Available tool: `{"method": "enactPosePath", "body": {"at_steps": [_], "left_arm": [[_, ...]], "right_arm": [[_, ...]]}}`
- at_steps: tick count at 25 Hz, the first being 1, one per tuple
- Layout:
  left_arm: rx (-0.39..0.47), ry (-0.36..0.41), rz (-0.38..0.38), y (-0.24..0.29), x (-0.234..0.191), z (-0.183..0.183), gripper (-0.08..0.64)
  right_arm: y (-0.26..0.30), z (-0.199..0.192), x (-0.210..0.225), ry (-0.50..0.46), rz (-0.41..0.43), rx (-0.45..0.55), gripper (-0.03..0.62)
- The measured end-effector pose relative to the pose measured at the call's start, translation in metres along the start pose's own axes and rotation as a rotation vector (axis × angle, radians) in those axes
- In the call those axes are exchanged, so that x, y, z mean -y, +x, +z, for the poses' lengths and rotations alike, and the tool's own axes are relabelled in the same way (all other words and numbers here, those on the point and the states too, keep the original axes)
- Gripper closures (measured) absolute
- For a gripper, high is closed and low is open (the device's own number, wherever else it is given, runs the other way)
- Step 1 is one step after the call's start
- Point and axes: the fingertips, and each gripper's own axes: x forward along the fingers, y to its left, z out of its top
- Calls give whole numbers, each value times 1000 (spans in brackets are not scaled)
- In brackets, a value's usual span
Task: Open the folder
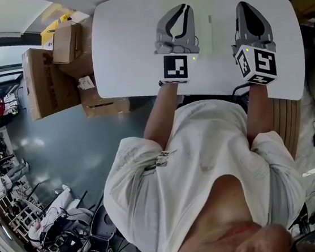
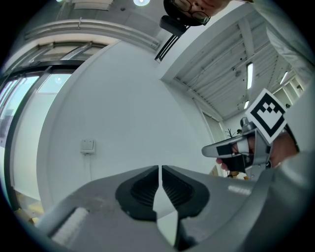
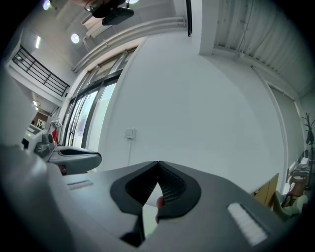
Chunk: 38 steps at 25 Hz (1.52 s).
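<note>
In the head view both grippers hover over a white table (image 1: 125, 46). A pale, faintly greenish flat folder (image 1: 203, 31) lies on the table between and under them; its edges are hard to make out. My left gripper (image 1: 184, 6) is shut with nothing in it, and its own view shows the jaws (image 2: 160, 170) pressed together against a bare white wall. My right gripper (image 1: 243, 5) is likewise shut and empty (image 3: 158, 163). Each gripper sees the other to its side: the right gripper (image 2: 205, 151) and the left gripper (image 3: 98, 158). The folder does not appear in either gripper view.
Cardboard boxes (image 1: 49, 79) are stacked on the floor left of the table. A slatted wooden piece (image 1: 287, 124) stands by the table's near right corner. A wall socket (image 2: 87, 145) is on the white wall ahead. The person's torso fills the lower head view.
</note>
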Motion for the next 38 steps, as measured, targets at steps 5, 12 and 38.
{"method": "enactPosePath", "body": {"at_steps": [5, 12, 38], "left_arm": [[-45, 30, -40, -3, 16, -27, 555], [-107, 69, -94, -9, 37, -61, 549], [-404, 260, -349, -49, 115, -205, 451]], "right_arm": [[1, -19, -1, -2, 7, -36, 591], [-4, -42, -2, 7, 11, -76, 591], [-22, -165, -23, 48, 109, -277, 591]]}}
